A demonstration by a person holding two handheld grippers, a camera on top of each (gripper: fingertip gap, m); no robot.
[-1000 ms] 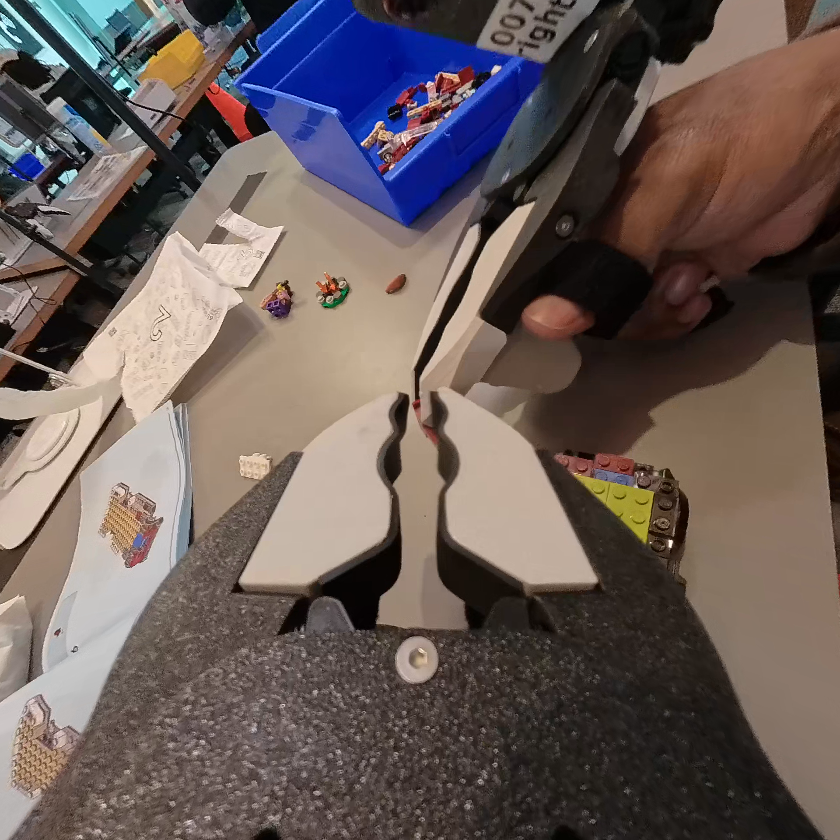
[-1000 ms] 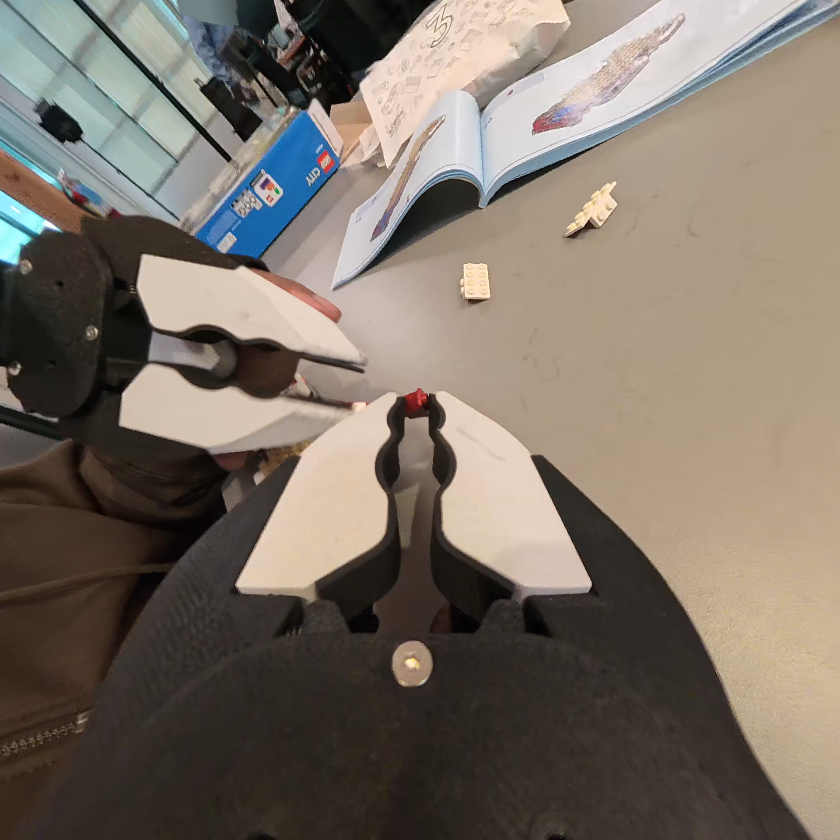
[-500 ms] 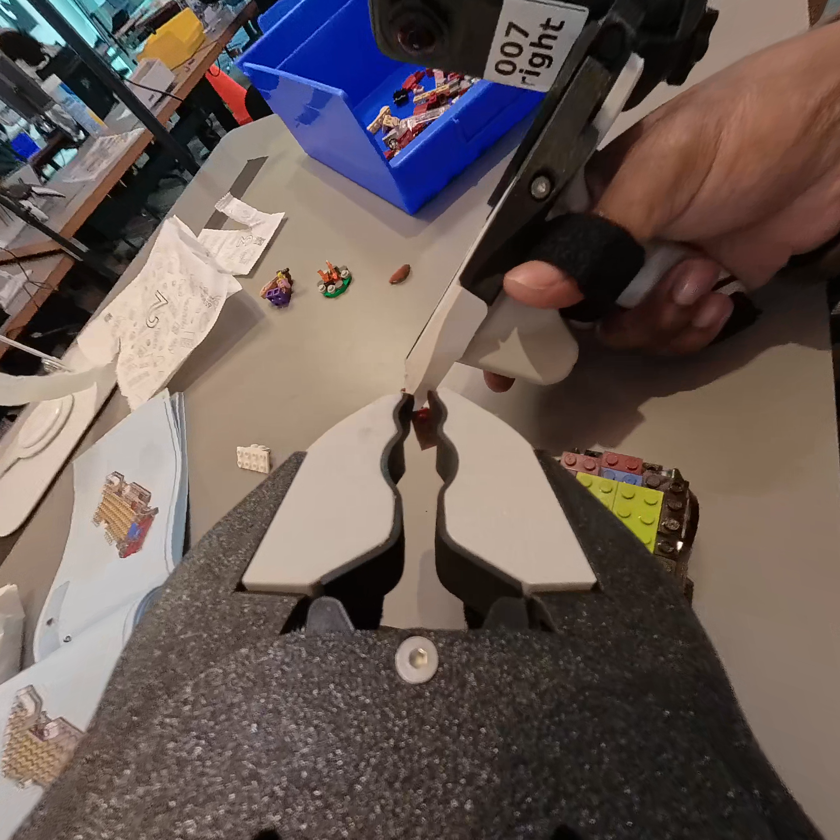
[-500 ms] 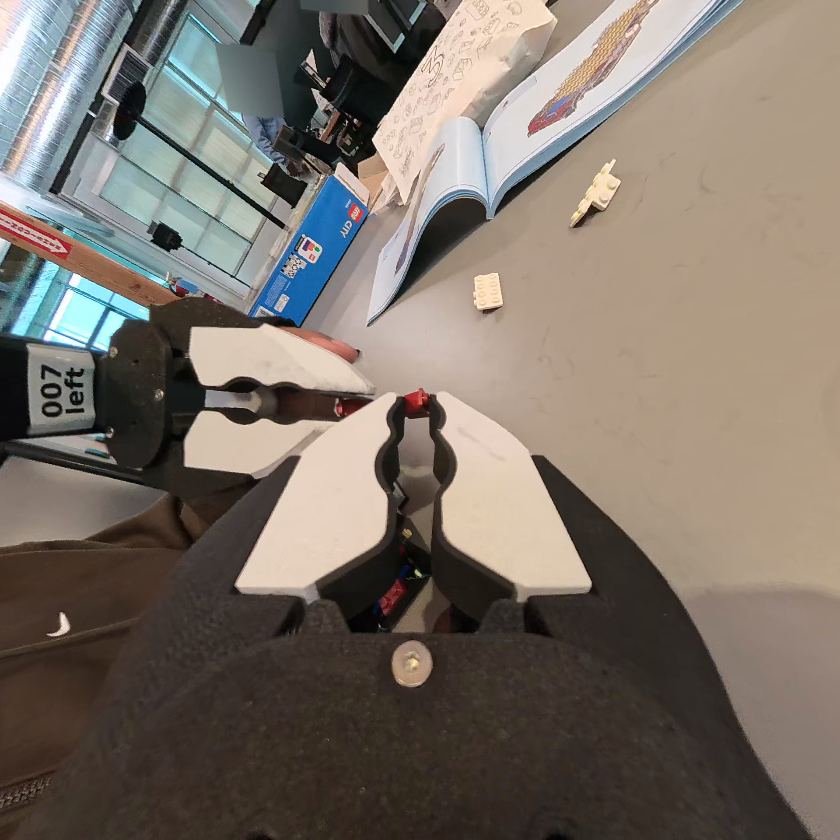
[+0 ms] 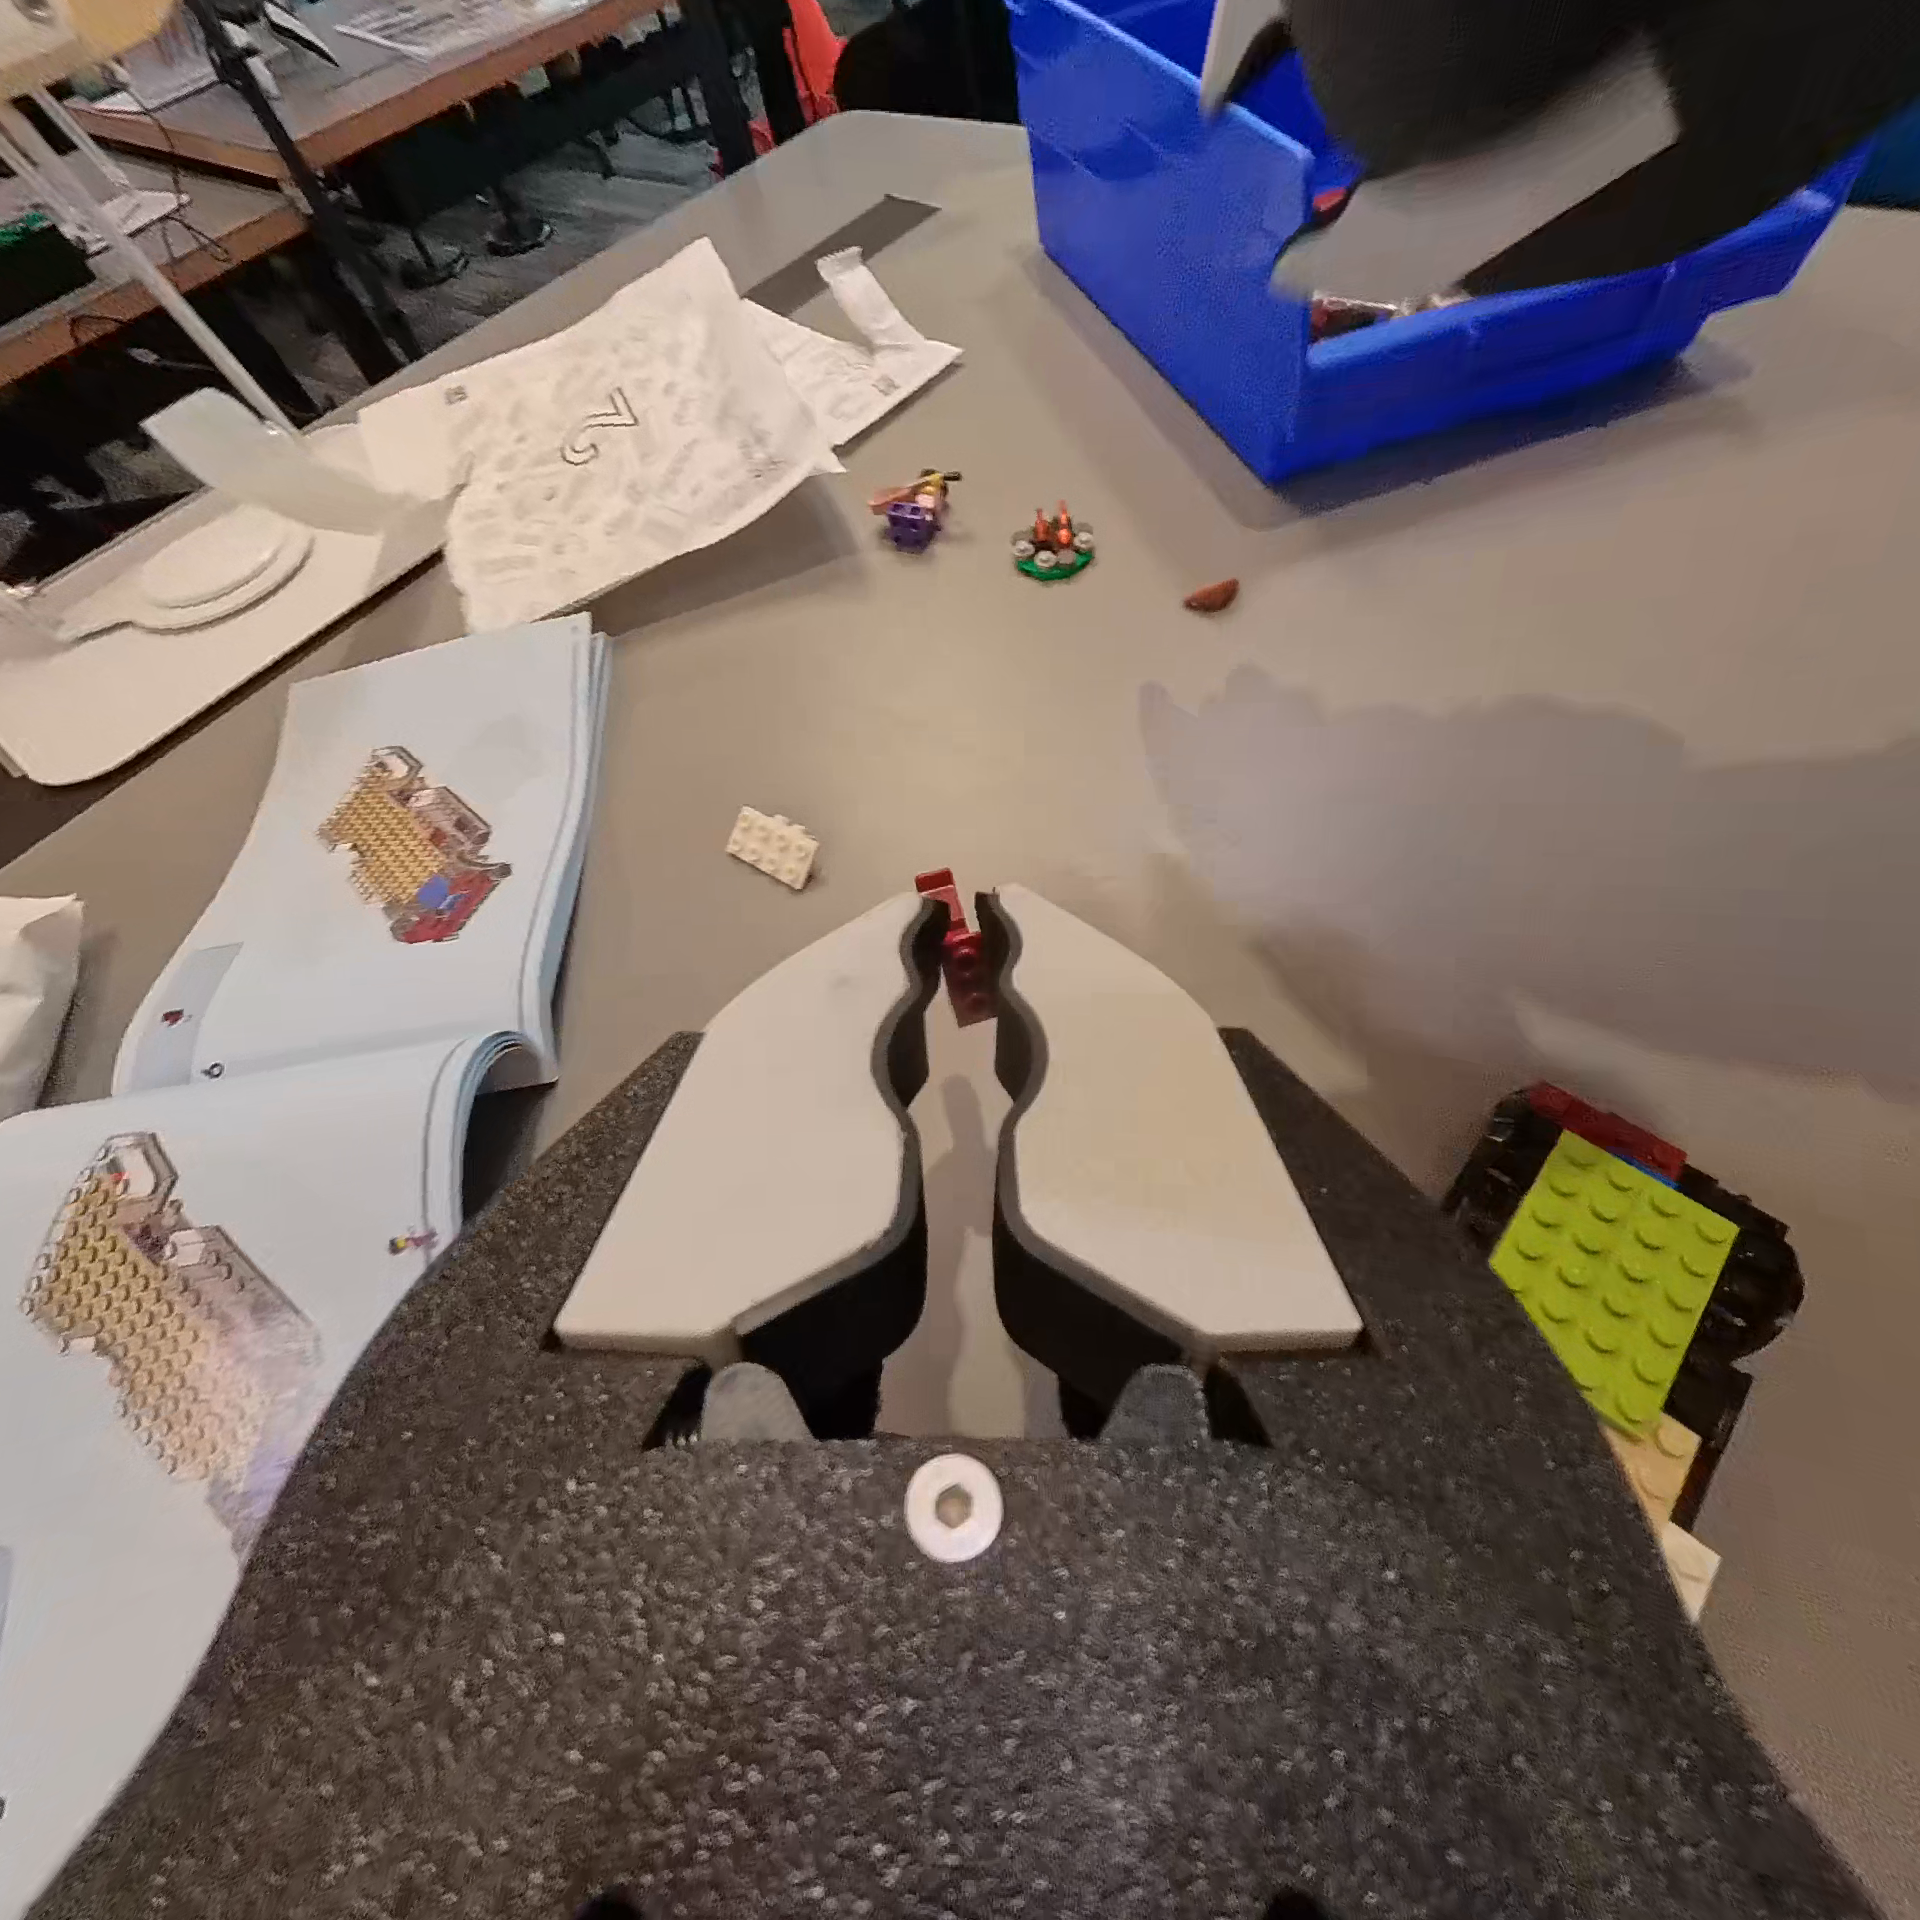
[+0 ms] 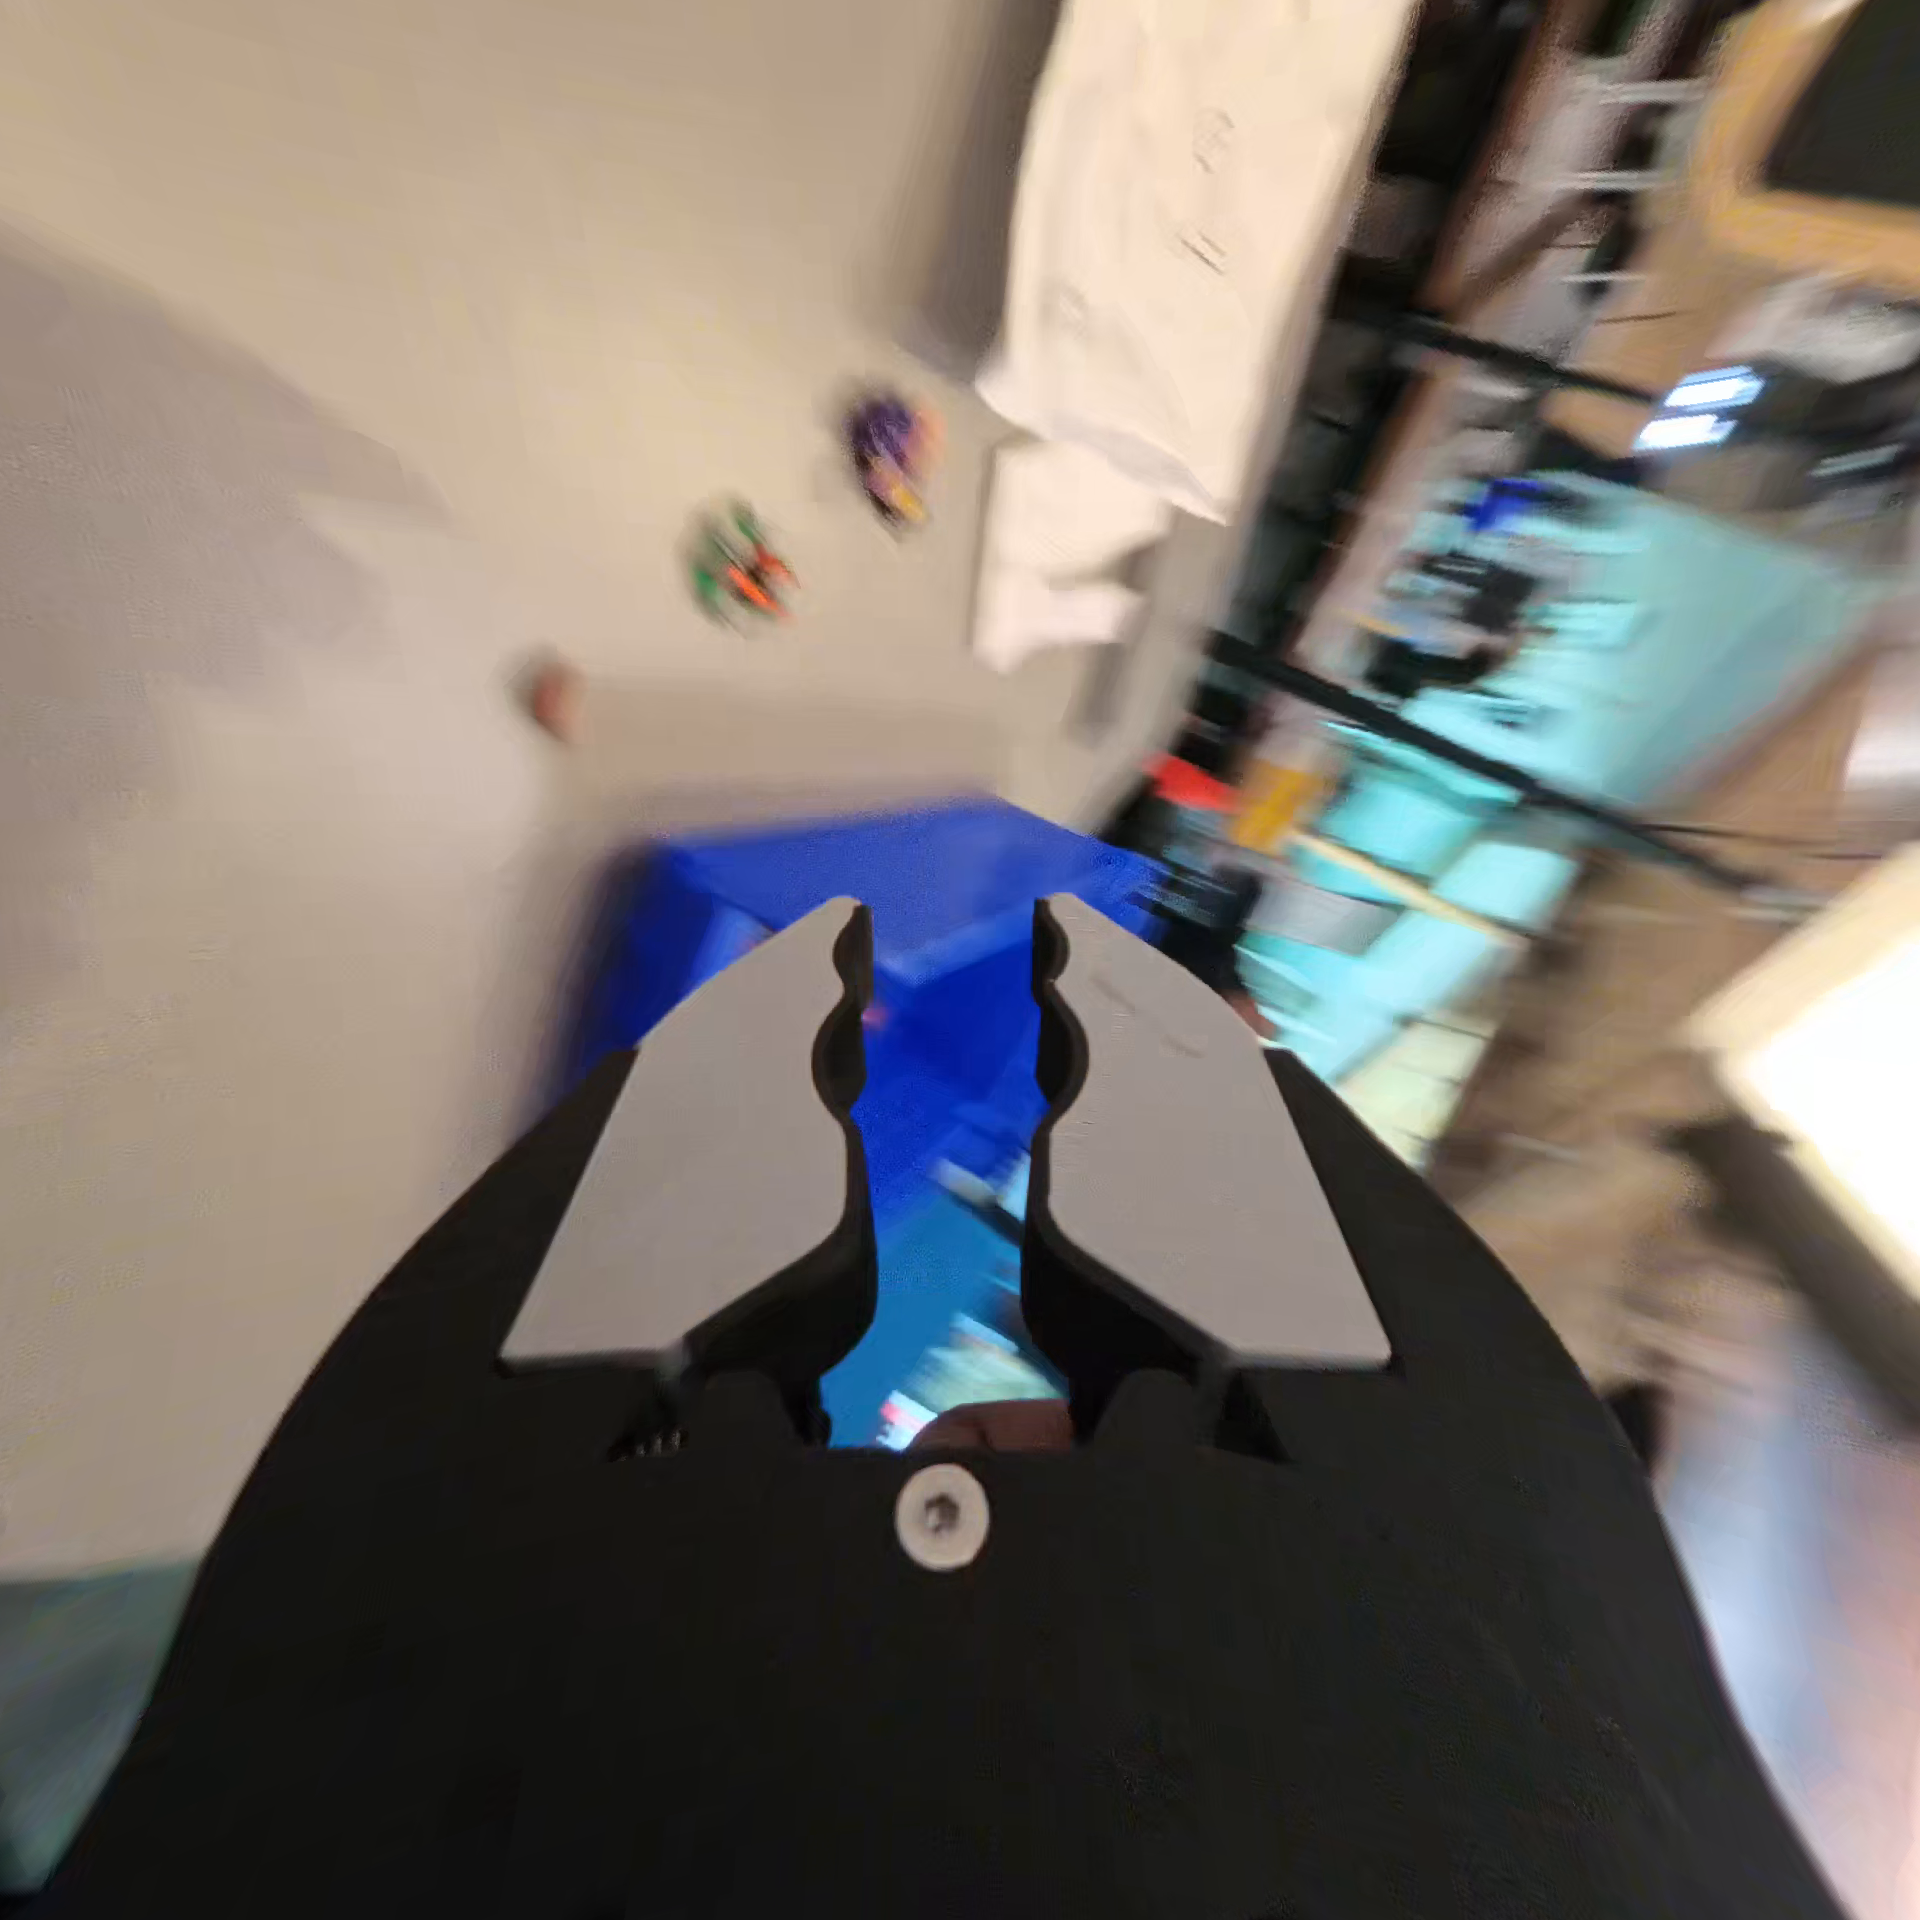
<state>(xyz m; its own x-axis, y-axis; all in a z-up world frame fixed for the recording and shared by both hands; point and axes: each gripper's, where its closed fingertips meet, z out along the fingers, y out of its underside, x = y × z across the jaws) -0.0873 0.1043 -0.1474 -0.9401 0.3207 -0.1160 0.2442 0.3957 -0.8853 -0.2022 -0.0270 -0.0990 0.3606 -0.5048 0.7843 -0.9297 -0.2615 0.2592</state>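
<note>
My left gripper [image 5: 961,914] is shut on a small dark red brick piece [image 5: 964,961], which stands upright between the fingertips above the grey table [image 5: 1039,727]. My right gripper [image 6: 945,920] is open and empty, hovering over the blue bin [image 6: 935,862]; the right wrist view is blurred by motion. In the left wrist view the right gripper [image 5: 1455,135] shows blurred at the top right, above the blue bin [image 5: 1195,260] that holds several loose bricks.
A white brick [image 5: 771,847] lies just ahead of my left gripper. An open instruction booklet [image 5: 395,862] lies at the left, printed paper bags [image 5: 623,457] beyond it. Two small builds [image 5: 914,509] [image 5: 1051,540] and a brown piece [image 5: 1210,594] lie mid-table. A lime-and-black build [image 5: 1621,1257] sits at the right. The gap from one gripper's tips to the other's is roughly 20 centimetres.
The right gripper let go of the red piece, opened, and swung away to the blue bin. The left gripper keeps the red piece and has pulled back a little.
</note>
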